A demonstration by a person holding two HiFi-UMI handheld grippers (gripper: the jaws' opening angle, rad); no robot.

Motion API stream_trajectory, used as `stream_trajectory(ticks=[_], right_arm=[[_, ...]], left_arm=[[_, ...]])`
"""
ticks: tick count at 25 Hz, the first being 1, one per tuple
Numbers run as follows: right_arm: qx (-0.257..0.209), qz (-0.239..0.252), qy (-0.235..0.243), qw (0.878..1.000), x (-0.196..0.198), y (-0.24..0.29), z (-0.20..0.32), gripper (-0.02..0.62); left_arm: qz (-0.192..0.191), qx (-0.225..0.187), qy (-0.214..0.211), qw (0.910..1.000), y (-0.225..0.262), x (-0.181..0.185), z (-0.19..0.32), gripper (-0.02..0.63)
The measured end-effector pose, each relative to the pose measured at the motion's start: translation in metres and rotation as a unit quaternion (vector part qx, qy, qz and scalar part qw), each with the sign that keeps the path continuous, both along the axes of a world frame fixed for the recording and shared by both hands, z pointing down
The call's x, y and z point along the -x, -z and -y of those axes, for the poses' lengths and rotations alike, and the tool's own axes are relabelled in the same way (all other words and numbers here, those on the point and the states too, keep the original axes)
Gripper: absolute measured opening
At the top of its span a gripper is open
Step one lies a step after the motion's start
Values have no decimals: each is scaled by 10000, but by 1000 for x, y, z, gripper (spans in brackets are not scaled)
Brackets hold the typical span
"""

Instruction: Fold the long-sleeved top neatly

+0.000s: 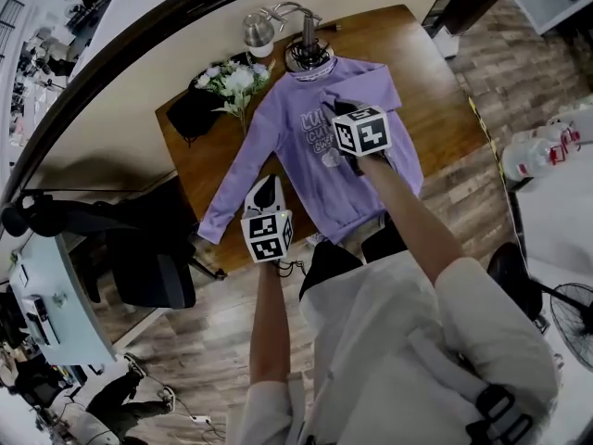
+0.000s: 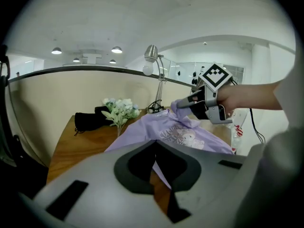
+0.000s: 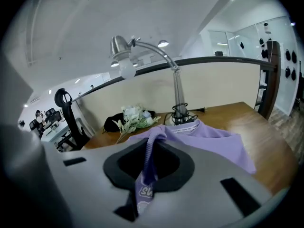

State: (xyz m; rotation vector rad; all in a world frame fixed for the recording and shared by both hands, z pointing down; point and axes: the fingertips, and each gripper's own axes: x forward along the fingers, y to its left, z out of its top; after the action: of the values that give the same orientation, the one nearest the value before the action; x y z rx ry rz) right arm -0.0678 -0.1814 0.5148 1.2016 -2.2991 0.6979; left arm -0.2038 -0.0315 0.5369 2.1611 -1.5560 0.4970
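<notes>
Wood makes up the table (image 1: 445,100), and the purple top (image 1: 296,156) lies flat on it, front up, with its neck by the lamp (image 1: 259,31). We see flowers (image 1: 236,80) and a black bag (image 1: 190,114) off to one side of the top. They are out of the way there, so the cloth has room to fold. Our right gripper (image 1: 338,109) pinches the end of one sleeve (image 3: 151,160). Its jaws press on the striped edge and hold the sleeve up over the front of the top. We think it is held there so it can be laid across the front as a first fold. Our left gripper (image 1: 267,185) hangs low near the bottom edge. Its jaws are pressed together, with nothing in them that we can see. The other sleeve (image 1: 237,179) lies straight out to the side, not folded yet, and we guess it goes next
</notes>
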Motion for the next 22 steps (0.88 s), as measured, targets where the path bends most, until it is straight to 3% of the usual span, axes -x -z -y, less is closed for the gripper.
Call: stream_trajectory(ticks=[7, 13, 16, 18, 20, 22], right_arm=[[441, -574, 262, 9970, 74, -63, -2, 31], [549, -1063, 523, 9914, 107, -92, -4, 36], [560, -1145, 770, 9888, 121, -103, -7, 105], [662, -1050, 1260, 9842, 137, -109, -19, 142], [634, -1072, 1829, 9752, 151, -111, -33, 243], [429, -1129, 2153, 9690, 156, -107, -40, 238]], left_arm=[[-161, 154, 428, 9988, -17, 57, -29, 23], [-241, 291, 996, 9943, -29, 110, -59, 23], [-258, 406, 1231, 9912, -40, 131, -75, 25], [-260, 452, 1339, 9896, -47, 142, -83, 25], [-287, 497, 1446, 9878, -55, 153, -88, 25], [-350, 546, 1607, 9849, -62, 166, -93, 25]])
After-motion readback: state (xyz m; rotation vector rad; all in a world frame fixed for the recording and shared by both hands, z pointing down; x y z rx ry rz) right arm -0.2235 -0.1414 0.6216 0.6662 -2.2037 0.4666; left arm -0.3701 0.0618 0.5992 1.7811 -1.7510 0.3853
